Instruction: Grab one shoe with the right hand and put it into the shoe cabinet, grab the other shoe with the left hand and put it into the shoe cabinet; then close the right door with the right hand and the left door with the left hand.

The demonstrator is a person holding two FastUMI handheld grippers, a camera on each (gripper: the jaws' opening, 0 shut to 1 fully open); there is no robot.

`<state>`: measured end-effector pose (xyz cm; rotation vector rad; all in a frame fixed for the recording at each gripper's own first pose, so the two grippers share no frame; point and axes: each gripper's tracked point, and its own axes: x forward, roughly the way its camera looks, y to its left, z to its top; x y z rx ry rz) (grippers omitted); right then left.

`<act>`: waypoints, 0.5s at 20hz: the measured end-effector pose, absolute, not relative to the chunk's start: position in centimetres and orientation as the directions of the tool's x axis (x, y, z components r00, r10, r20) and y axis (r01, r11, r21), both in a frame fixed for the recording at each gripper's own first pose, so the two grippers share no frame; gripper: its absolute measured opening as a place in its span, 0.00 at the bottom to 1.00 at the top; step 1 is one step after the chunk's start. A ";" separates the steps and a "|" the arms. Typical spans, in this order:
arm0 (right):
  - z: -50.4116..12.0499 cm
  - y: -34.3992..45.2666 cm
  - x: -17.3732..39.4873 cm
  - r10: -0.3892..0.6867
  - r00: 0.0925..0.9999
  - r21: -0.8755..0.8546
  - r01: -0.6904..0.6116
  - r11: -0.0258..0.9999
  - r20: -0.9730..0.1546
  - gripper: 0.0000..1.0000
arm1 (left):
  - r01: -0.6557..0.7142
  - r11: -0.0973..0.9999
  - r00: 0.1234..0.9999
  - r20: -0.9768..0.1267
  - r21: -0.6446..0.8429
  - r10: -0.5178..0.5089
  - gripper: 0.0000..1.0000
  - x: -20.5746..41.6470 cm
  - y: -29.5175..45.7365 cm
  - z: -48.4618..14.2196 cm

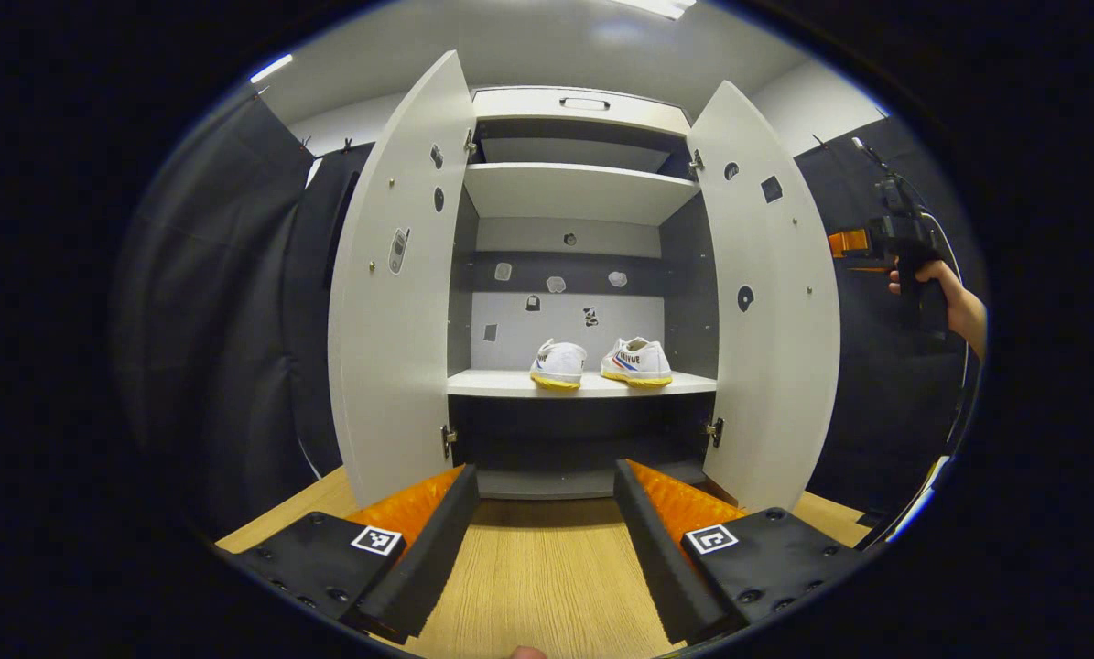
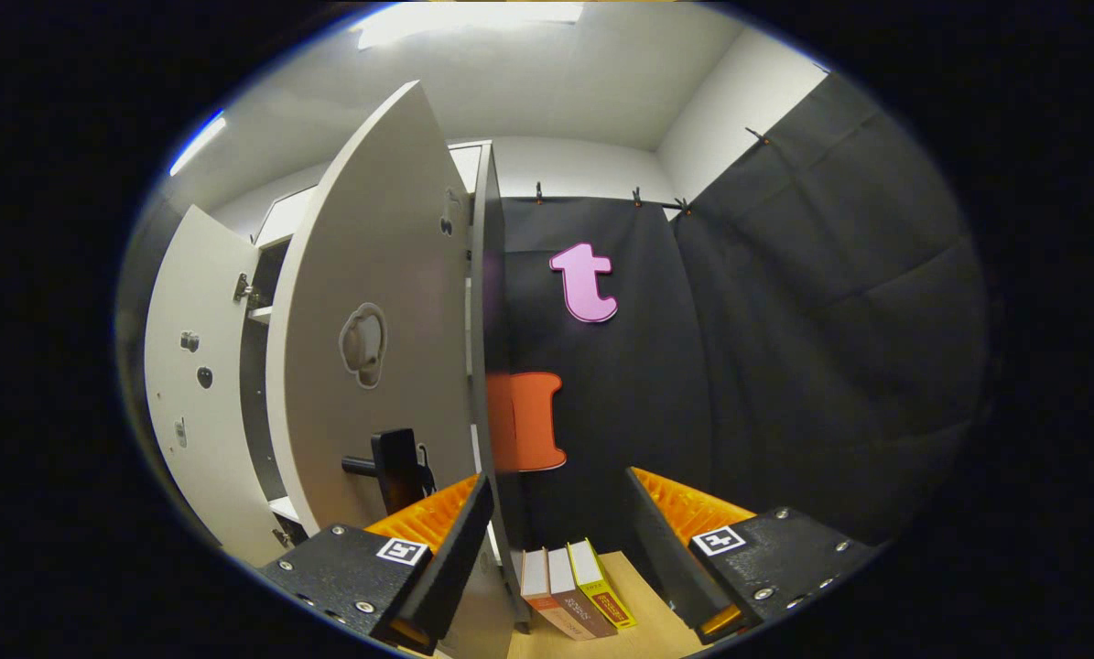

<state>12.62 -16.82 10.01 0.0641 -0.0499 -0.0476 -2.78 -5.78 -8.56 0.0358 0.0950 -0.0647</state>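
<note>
Two white shoes, one point(image 1: 559, 363) on the left and one point(image 1: 636, 361) on the right, sit side by side on the lower shelf point(image 1: 510, 384) of the open shoe cabinet. Both doors stand wide: the left door point(image 1: 400, 293) and the right door point(image 1: 766, 302). My left gripper point(image 1: 547, 531) is open, low over the wooden surface in front of the cabinet, holding nothing. A hand holds the right gripper point(image 1: 908, 243) beyond the right door. In the right gripper view, my right gripper point(image 2: 556, 540) is open just outside the right door point(image 2: 373, 339), near its dark handle point(image 2: 391, 469).
An upper shelf point(image 1: 574, 188) spans the cabinet. Several boxed items point(image 2: 576, 586) stand on the wooden surface point(image 1: 537, 567) beside the cabinet's right side. Black cloth walls close the booth on both sides.
</note>
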 end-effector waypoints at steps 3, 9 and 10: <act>9.3 -12.8 13.1 0.021 0.999 0.045 -0.022 0.999 0.026 0.89 | 0.062 0.998 0.993 -0.100 0.033 -0.059 0.97 -3.0 -5.0 -8.7; 8.6 -7.0 14.9 0.090 0.995 0.090 -0.092 0.992 0.030 0.89 | 0.009 0.999 0.995 -0.101 0.049 -0.004 0.97 -3.5 -1.5 -8.6; 8.5 -5.9 15.3 0.105 0.994 0.096 -0.107 0.990 0.029 0.89 | -0.001 0.999 0.995 -0.101 0.052 0.007 0.97 -3.5 -0.9 -8.6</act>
